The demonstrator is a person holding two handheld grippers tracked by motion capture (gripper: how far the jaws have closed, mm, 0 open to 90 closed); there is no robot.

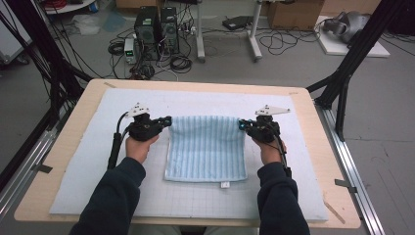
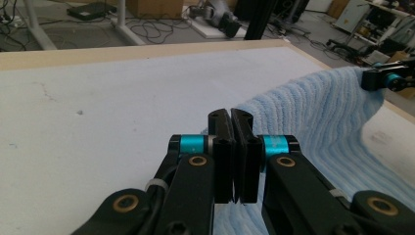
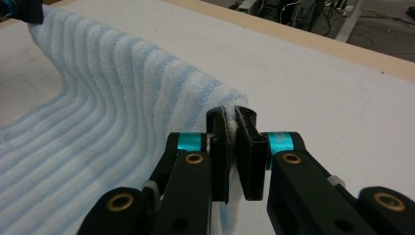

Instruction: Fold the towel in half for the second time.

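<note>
Lifting far edge of blue striped towel point(image 1: 205, 147) off white mat point(image 1: 78, 161), centre of table point(image 1: 313, 122). Left tool point(image 1: 168, 120) clamped on far-left corner, 10 o'clock; right tool point(image 1: 242, 125) clamped on far-right corner, 2 o'clock. Near edge lies flat, 6 o'clock. Next, judged: carry both corners level toward near edge, fold even.

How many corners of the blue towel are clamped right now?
2: left tool holds the far-left corner of the towel; right tool holds the far-right corner. Both near corners lie free on the mat.
</note>
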